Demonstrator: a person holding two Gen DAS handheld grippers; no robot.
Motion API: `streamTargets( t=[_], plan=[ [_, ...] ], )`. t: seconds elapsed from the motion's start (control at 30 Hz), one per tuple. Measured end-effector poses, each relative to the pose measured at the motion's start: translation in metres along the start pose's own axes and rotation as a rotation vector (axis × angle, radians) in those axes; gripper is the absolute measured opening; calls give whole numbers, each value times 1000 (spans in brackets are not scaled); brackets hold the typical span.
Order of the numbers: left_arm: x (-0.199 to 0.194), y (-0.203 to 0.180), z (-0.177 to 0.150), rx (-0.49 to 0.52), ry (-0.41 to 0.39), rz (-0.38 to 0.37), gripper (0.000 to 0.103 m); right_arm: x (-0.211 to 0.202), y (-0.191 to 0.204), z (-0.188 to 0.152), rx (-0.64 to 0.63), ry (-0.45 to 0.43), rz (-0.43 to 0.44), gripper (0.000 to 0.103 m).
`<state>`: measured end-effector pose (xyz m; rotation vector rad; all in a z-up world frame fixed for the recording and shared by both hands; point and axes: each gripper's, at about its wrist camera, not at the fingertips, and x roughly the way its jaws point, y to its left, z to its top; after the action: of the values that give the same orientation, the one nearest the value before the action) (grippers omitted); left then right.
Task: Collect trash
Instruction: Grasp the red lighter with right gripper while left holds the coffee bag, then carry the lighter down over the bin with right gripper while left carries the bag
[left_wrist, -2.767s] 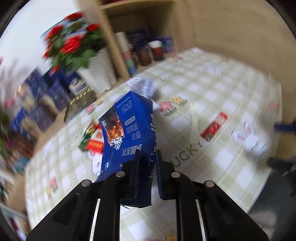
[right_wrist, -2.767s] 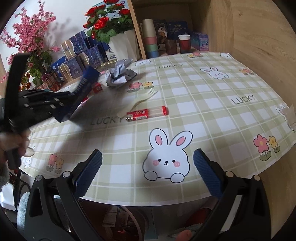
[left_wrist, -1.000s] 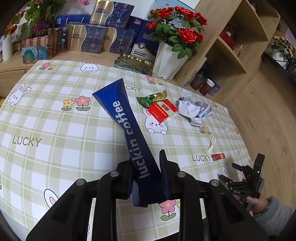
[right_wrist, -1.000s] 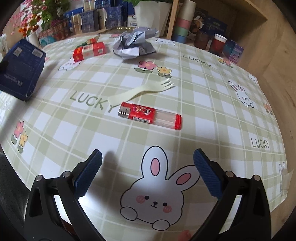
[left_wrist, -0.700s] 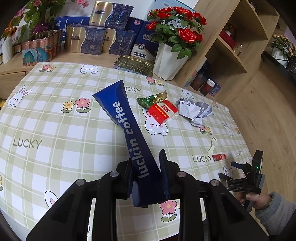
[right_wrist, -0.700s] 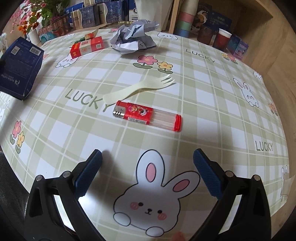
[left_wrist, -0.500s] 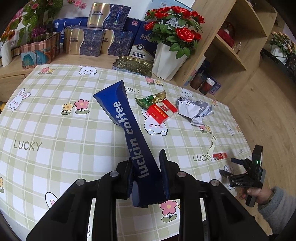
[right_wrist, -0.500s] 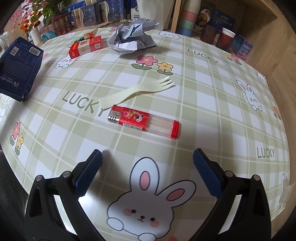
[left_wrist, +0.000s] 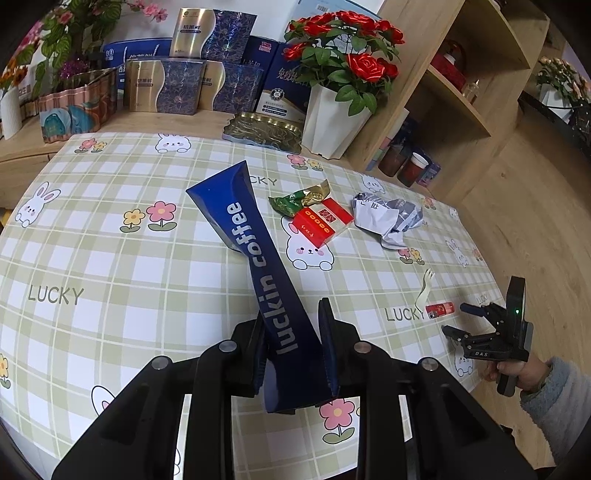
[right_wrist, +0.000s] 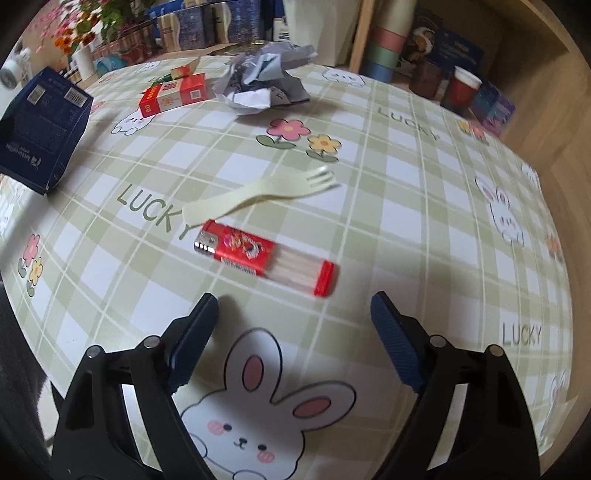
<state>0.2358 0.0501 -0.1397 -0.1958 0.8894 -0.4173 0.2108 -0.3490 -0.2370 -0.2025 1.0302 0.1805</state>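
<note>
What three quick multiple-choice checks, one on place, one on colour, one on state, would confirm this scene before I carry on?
1. Where does the plastic fork lie?
A. Just beyond the lighter
B. Inside the blue box
C. On the shelf

2. What colour is the cigarette pack?
A. Green
B. Red
C. Black

3. What state is the left hand-held gripper in?
A. Open and empty
B. Shut on the fork
C. Shut on the blue box

Answers:
1. A: the fork's handle ends right beside the lighter on the tablecloth.
2. B: the pack is red, next to the crumpled paper.
3. C: both pads press the sides of the blue box, whose far end rests on the table.
</note>
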Motion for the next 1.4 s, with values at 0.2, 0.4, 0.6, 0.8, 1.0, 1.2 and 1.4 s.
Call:
streamTargets(
  t=[0.2, 0.4, 0.6, 0.8, 1.0, 1.2, 1.4],
  plan=[
    [2, -6, 0, 11, 1, -2, 25, 14, -5, 20, 39, 3, 72, 76],
    [4, -13, 0, 30, 3, -2, 25, 18, -3, 31, 56, -7, 97, 48],
    [6, -16, 0, 26, -2, -18, 25, 10, 14, 26, 30, -15, 89, 27],
    [1, -22, -3, 23, 1, -37, 23, -7, 25, 8, 82, -94, 95, 27],
    [-13, -29, -5, 14, -19, -55, 23, -30, 29, -7, 157, -164, 125, 27],
    [-31, -42, -10, 39, -32, -72, 23, -48, 31, -16, 203, -198, 136, 27],
    [-48, -51, -18, 54, -39, -87, 23, -65, 35, -25, 228, -222, 148, 27]
  ],
)
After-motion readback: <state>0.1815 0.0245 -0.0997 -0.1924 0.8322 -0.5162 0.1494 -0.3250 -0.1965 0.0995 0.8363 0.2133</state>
